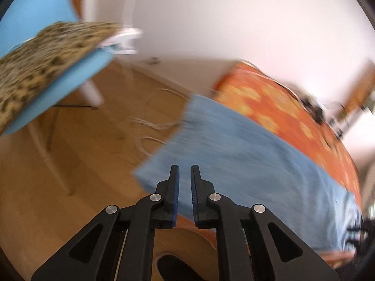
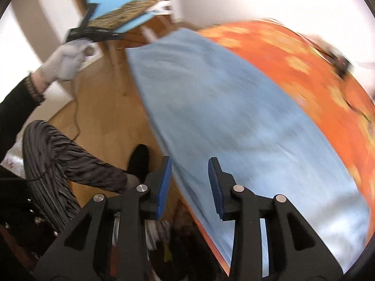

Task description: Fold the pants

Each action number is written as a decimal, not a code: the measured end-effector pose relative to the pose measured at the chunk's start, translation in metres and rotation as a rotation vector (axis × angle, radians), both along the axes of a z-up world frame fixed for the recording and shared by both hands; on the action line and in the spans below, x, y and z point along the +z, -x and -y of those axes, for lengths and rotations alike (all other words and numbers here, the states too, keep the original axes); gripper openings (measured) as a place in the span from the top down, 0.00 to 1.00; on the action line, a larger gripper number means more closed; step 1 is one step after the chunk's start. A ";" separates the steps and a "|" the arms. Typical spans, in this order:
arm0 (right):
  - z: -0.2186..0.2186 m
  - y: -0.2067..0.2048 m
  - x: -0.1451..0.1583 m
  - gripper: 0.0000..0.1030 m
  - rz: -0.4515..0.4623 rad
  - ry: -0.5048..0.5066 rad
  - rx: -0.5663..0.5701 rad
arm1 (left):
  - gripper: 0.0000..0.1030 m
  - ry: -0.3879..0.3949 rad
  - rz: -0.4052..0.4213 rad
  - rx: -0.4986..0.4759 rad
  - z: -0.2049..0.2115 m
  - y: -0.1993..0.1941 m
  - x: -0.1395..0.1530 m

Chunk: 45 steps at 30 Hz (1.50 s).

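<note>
Both tongs hang above the near edge of the table with nothing between their fingers. Left gripper (image 1: 185, 171) shows its blue-padded fingers parted by only a narrow slot, empty, its tips over the near corner of the pants. Right gripper (image 2: 190, 164) stands clearly wider apart, also empty, its tips over the edge of the same cloth.

Biggest in view is the table (image 2: 304, 53) with its orange flowered cover, running from the near edge away to the white wall. On it lie the pants (image 2: 234, 117), light blue denim, spread flat along the near side of the table; one end hangs a little past the table's far corner (image 1: 194, 107). Both views are blurred, so seams and legs cannot be made out.

Beyond the table, over the wooden floor (image 1: 82, 152), stands a blue chair (image 1: 70, 70) with a leopard-print cushion (image 1: 42, 56) on its seat. In the right wrist view a white-gloved left hand (image 2: 63, 63) grips the other gripper's handle near that chair.
</note>
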State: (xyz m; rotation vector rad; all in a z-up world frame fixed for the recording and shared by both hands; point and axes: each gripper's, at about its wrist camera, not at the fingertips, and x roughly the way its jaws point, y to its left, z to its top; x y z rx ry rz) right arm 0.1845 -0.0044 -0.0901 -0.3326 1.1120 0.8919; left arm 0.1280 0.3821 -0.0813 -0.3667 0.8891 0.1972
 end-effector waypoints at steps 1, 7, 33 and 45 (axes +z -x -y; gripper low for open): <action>0.013 0.000 0.000 0.67 0.001 0.007 -0.026 | 0.92 0.004 -0.006 -0.051 0.015 -0.003 0.002; 0.041 0.018 -0.014 0.67 0.002 0.060 -0.036 | 0.70 0.040 -0.017 -0.267 0.104 -0.016 0.000; 0.025 0.016 -0.060 0.86 -0.005 0.058 0.018 | 0.70 0.106 -0.177 -0.415 0.181 -0.025 -0.056; 0.019 0.037 -0.056 0.97 0.027 0.109 0.132 | 0.70 0.126 -0.088 -0.285 0.138 -0.014 -0.025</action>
